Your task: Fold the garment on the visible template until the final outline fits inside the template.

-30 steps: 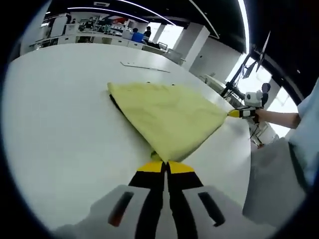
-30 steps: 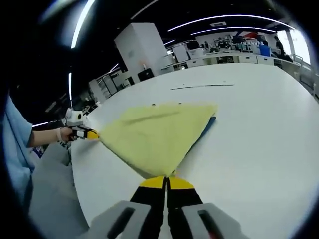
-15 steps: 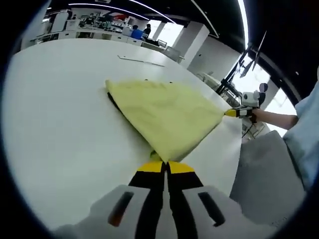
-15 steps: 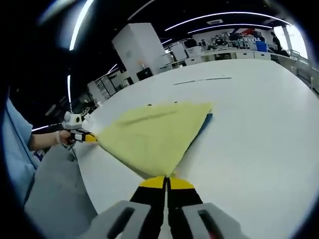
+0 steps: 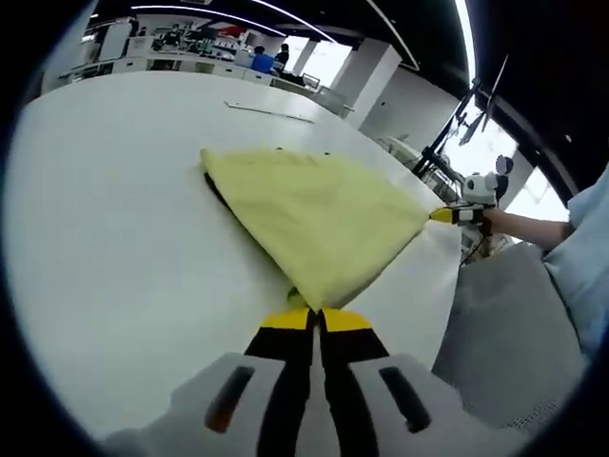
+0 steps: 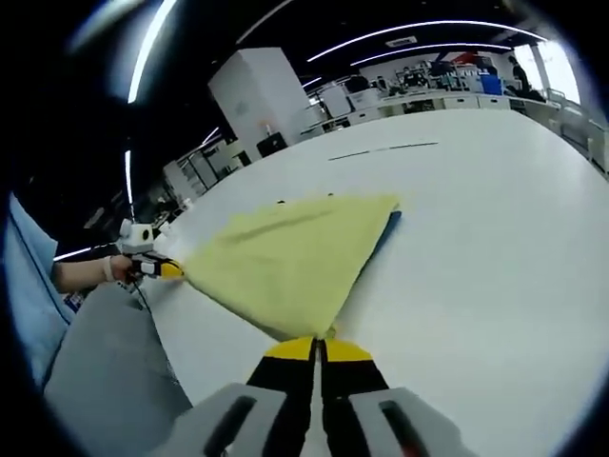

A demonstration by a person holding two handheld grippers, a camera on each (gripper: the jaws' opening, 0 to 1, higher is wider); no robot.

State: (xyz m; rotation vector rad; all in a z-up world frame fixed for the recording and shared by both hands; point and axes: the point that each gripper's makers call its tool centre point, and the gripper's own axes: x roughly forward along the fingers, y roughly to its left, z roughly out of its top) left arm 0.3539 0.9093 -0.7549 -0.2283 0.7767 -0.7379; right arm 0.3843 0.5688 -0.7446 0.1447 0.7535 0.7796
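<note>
Garment (image 5: 314,214) taut, long edge between grippers

Ceiling light strips (image 6: 419,43) and bright windows lit the white table (image 5: 105,209) evenly; fisheye edges curved, backgrounds soft.

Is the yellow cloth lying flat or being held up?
Partly held up: each hand-held gripper, left and right, pinches a corner of the yellow cloth.

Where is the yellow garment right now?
The yellow garment lies spread on the white table, stretched between the left gripper and the right gripper.
</note>
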